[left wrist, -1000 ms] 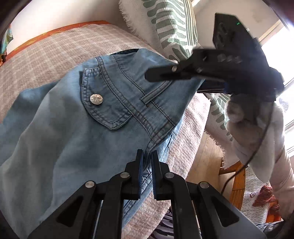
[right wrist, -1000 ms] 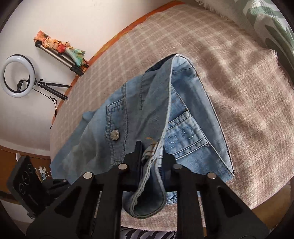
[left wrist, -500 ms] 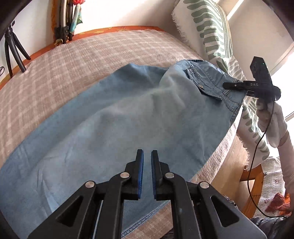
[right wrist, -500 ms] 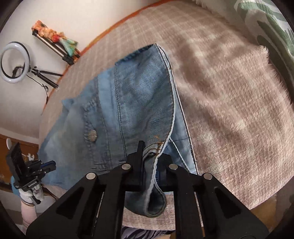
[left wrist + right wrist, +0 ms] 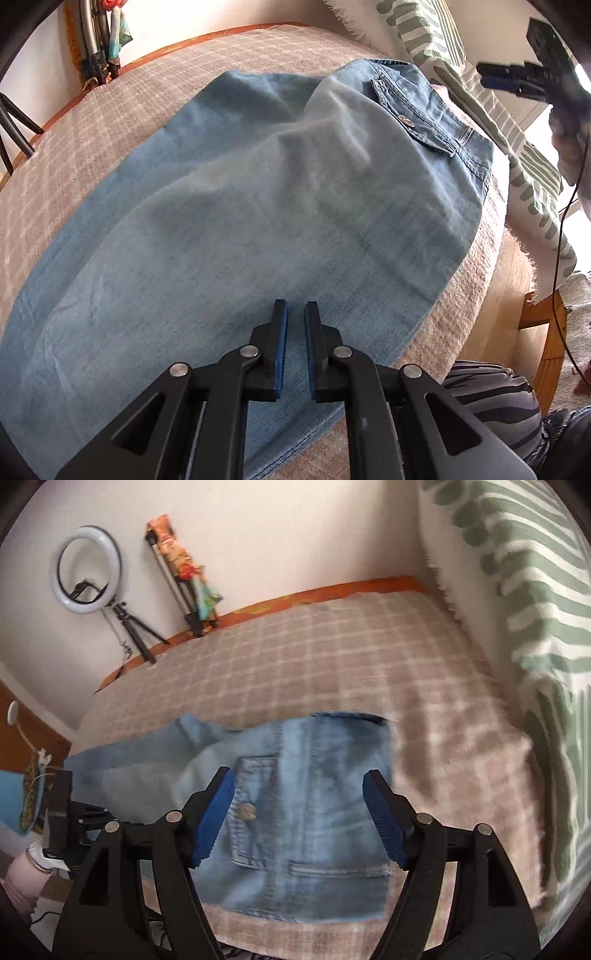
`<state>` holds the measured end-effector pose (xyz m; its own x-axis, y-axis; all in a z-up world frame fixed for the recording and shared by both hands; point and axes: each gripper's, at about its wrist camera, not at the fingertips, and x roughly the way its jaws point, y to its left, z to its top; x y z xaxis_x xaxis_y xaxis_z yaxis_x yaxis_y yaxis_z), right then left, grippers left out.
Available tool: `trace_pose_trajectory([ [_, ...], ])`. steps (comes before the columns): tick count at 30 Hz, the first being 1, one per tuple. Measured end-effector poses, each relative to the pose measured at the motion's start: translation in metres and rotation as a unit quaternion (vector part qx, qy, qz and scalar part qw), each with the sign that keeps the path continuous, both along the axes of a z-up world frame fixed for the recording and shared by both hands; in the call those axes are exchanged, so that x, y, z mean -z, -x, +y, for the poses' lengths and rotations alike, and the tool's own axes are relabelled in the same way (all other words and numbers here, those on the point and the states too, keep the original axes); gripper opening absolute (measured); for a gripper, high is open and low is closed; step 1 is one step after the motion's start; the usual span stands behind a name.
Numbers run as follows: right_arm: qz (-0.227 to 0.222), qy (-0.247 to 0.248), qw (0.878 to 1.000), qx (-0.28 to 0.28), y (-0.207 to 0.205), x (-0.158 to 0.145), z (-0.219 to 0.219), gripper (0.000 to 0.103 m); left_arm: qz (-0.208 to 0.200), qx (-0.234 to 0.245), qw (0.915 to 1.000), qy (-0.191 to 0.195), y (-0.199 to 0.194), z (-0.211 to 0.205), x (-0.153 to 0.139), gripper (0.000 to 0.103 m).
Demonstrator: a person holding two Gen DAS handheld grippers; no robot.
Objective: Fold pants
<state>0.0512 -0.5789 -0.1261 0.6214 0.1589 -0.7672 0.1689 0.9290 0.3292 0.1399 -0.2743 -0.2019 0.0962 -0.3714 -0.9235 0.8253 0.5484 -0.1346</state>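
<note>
Left gripper [image 5: 295, 314] over the lower leg, jaws nearly together, holding nothing. Pants [image 5: 258, 206] now spread flat on the bed [image 5: 110, 110], no longer lifted. Right gripper [image 5: 299, 805] above the waistband, jaws opening, denim just released. Lengthwise fold laid; cross fold likely next.

Right gripper [image 5: 298, 805] no longer clamped on the waistband of the jeans [image 5: 295, 812]: jaws opening, nothing between them, raised clear. Waistband now flat on the blanket [image 5: 332, 657]. Left gripper [image 5: 295, 325] moved from the waistband down over the leg, jaws parting slightly.
</note>
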Motion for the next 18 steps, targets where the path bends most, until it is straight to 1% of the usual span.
trace_pose_trajectory([
  [1, 0.002, -0.007, 1.000, -0.019, -0.019, 0.005, 0.012, 0.075, 0.000, 0.000, 1.0000, 0.002, 0.000, -0.001, 0.000, 0.010],
  [2, 0.007, -0.011, 0.999, -0.037, -0.038, 0.011, 0.020, 0.075, 0.005, 0.000, 1.0000, 0.005, 0.000, -0.007, 0.001, 0.016],
  [3, 0.012, -0.015, 0.998, -0.056, -0.057, 0.018, 0.030, 0.075, 0.015, 0.002, 0.9998, 0.012, 0.000, -0.007, 0.001, 0.030],
  [4, 0.017, -0.015, 0.997, -0.075, -0.074, 0.025, 0.042, 0.075, 0.034, 0.009, 0.9990, 0.027, -0.001, -0.009, 0.001, 0.040],
  [5, 0.021, -0.011, 0.995, -0.094, -0.090, 0.032, 0.055, 0.075, 0.051, 0.021, 0.9976, 0.041, 0.001, -0.010, 0.002, 0.065],
  [6, 0.025, -0.002, 0.994, -0.111, -0.105, 0.038, 0.069, 0.075, 0.061, 0.039, 0.9962, 0.050, 0.005, -0.014, 0.003, 0.085],
  [7, 0.028, 0.005, 0.992, -0.125, -0.116, 0.044, 0.078, 0.075, 0.053, 0.054, 0.9962, 0.044, 0.010, -0.019, 0.004, 0.087],
  [9, 0.039, 0.021, 0.988, -0.149, -0.142, 0.055, 0.094, 0.075, -0.015, 0.051, 0.9986, 0.003, 0.023, -0.033, 0.006, 0.088],
  [10, 0.044, 0.029, 0.986, -0.157, -0.153, 0.061, 0.098, 0.075, -0.039, 0.052, 0.9977, -0.019, 0.028, -0.040, 0.009, 0.088],
  [11, 0.050, 0.035, 0.984, -0.165, -0.162, 0.065, 0.101, 0.075, -0.047, 0.057, 0.9969, -0.025, 0.031, -0.045, 0.010, 0.092],
  [13, 0.065, 0.034, 0.981, -0.180, -0.179, 0.076, 0.101, 0.075, -0.045, 0.055, 0.9973, -0.018, 0.030, -0.047, 0.010, 0.093],
  [16, 0.088, 0.008, 0.978, -0.187, -0.197, 0.093, 0.095, 0.075, -0.035, 0.050, 0.9981, -0.006, 0.027, -0.046, 0.009, 0.093],
  [18, 0.091, -0.028, 0.976, -0.198, -0.200, 0.097, 0.093, 0.059, -0.028, 0.048, 0.9984, 0.001, 0.025, -0.044, 0.008, 0.093],
])
